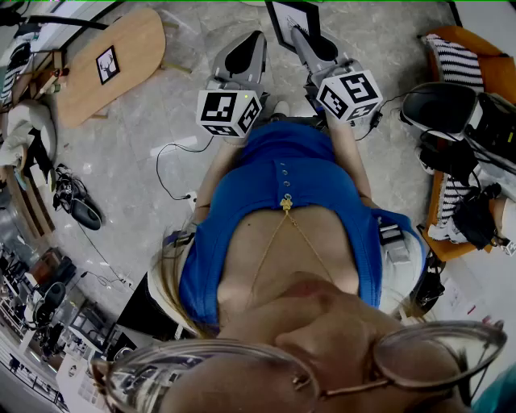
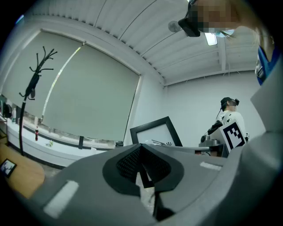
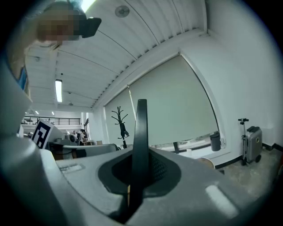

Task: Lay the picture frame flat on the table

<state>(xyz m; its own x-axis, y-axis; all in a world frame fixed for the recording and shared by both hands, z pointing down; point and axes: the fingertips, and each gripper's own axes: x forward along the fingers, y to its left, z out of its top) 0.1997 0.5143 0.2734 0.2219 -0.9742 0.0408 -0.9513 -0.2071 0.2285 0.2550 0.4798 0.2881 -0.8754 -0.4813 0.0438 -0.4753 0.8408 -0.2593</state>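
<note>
A black picture frame [image 1: 290, 18] with a white print is held upright in front of me, with my right gripper [image 1: 300, 37] shut on its edge. The right gripper view shows that frame [image 3: 140, 132] edge-on as a thin black strip pinched between the jaws. My left gripper [image 1: 255, 40] is beside it on the left, its jaws together and holding nothing. In the left gripper view, the frame [image 2: 155, 131] stands just beyond the left gripper [image 2: 141, 148]. A round wooden table [image 1: 133, 44] is at the upper left, well away from both grippers.
A small framed picture [image 1: 107, 64] lies on the wooden table. An orange chair [image 1: 472, 52] with striped cushions and black gear [image 1: 439, 105] is at the right. Cables [image 1: 173, 157] and shoes [image 1: 76, 206] lie on the floor. A coat stand [image 2: 33, 84] is by the window.
</note>
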